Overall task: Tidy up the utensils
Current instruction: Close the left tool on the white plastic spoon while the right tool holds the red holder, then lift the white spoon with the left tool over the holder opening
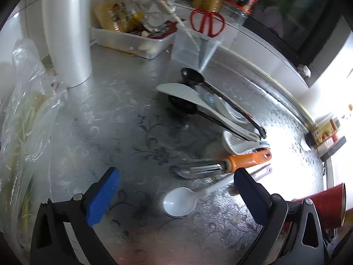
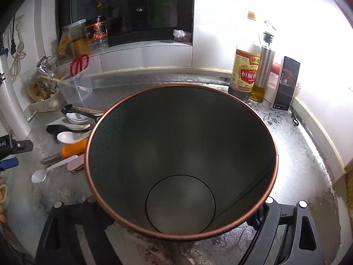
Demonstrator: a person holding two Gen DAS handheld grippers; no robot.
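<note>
Several utensils lie on the patterned steel counter (image 1: 132, 114): a white plastic spoon (image 1: 179, 201), an orange-handled peeler (image 1: 242, 160), a white ceramic spoon (image 1: 236, 143), a white rice paddle (image 1: 183, 92) and two black spoons (image 1: 192, 76). My left gripper (image 1: 176, 171) hovers open over the plastic spoon and the peeler's blade, holding nothing. My right gripper (image 2: 178, 201) is shut on a red metal cup (image 2: 181, 88), which is empty inside and tilted toward the camera. The same cup (image 1: 326, 205) shows at the right edge of the left wrist view.
A clear container (image 1: 194, 50) holding red scissors (image 1: 207, 22) and chopsticks stands at the back, next to a tub of packets (image 1: 132, 39) and a white pipe (image 1: 68, 33). A plastic bag (image 1: 26, 132) lies left. A vinegar bottle (image 2: 245, 66), oil bottle (image 2: 263, 70) and phone (image 2: 286, 84) stand back right.
</note>
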